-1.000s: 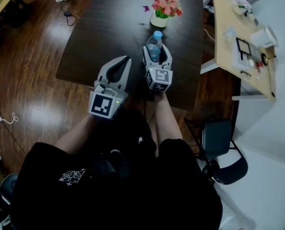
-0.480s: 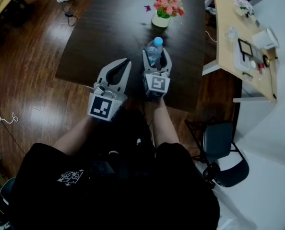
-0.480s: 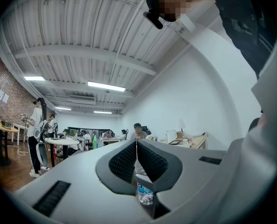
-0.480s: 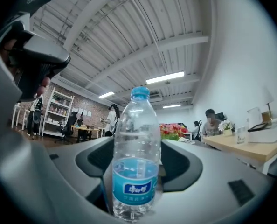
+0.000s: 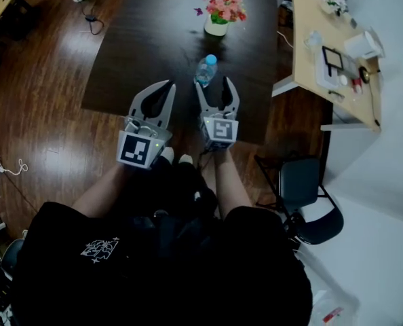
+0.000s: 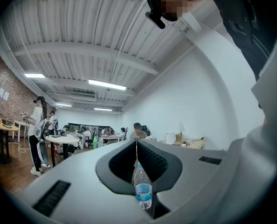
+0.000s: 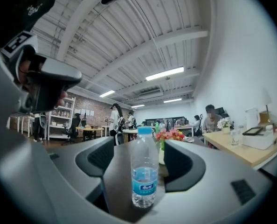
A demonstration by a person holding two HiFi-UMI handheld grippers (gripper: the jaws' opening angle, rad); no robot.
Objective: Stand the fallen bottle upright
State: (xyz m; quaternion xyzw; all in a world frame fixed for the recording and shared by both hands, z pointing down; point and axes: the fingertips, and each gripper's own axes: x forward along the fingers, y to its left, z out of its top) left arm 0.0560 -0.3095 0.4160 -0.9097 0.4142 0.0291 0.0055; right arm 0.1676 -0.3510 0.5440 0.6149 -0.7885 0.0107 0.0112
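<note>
A clear water bottle [image 5: 205,70] with a blue cap and blue label stands upright on the dark table [image 5: 147,39]. My right gripper [image 5: 214,83] sits just behind it, open. Its jaws have just been opening, and neither pad touches the bottle. The right gripper view frames the bottle [image 7: 144,171] upright in the gap of that gripper [image 7: 143,148], standing free. My left gripper [image 5: 169,85] hovers to the left of the bottle, its fingertips together. In the left gripper view the shut gripper [image 6: 136,146] shows the bottle [image 6: 143,192] through its hollow.
A pot of pink flowers [image 5: 217,15] stands farther back on the dark table. A light wooden table [image 5: 303,66] with small items is at the right. A black chair [image 5: 303,195] sits near my right side. Wooden floor lies to the left.
The right gripper has let go of the bottle and drawn back toward me. The bottle stays upright on the table. The left gripper has shifted back slightly.
</note>
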